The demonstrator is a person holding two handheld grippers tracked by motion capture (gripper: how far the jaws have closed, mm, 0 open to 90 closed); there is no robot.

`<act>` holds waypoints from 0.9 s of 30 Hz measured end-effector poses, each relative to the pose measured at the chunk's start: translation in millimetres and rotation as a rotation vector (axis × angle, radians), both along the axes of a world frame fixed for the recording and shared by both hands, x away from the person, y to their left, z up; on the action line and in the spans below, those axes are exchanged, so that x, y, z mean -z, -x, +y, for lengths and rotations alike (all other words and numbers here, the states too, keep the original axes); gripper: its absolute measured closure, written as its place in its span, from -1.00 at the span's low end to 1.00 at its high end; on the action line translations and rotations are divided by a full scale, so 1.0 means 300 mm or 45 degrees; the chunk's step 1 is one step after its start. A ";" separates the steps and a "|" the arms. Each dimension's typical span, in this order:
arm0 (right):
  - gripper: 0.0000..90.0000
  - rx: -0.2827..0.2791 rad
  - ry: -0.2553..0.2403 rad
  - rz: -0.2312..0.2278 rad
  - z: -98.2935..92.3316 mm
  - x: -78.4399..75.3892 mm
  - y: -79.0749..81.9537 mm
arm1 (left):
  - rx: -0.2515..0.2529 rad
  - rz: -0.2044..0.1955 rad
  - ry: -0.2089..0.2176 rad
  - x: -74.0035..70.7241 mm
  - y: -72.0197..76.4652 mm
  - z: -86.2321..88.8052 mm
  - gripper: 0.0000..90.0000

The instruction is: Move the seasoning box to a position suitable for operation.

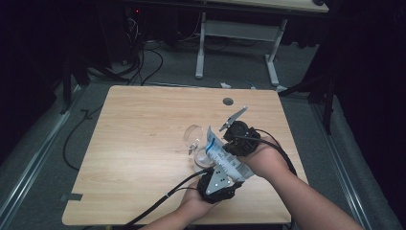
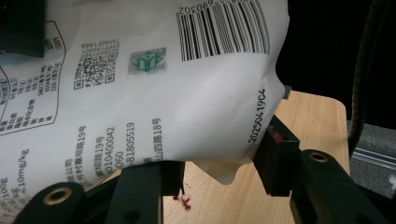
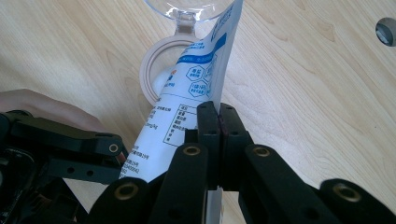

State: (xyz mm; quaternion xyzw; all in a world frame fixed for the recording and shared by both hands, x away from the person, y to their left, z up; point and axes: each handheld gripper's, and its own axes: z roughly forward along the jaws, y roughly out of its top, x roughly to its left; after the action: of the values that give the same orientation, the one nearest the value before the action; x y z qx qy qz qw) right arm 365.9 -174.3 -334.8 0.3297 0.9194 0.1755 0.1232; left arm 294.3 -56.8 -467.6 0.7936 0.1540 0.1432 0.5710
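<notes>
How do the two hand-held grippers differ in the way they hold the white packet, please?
The right hand-held gripper pinches a thin edge of the white packet with its jaws pressed together. The left hand-held gripper grips the packet's fuller bottom end with its jaws set wider. Both grip the packet above the table.

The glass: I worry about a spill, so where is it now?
High view: the glass stands on the table, right of centre, just beyond the pouch.
</notes>
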 end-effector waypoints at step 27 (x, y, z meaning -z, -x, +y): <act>1.00 -0.001 -0.004 0.005 0.008 0.001 -0.001 | -0.003 -0.004 -0.001 -0.003 0.002 0.004 0.30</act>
State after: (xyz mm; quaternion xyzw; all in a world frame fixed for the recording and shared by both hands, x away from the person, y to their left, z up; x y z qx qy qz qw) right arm 366.1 -171.9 -335.1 0.3297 0.9195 0.1764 0.1209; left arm 293.7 -55.8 -466.8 0.7935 0.1539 0.1451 0.5707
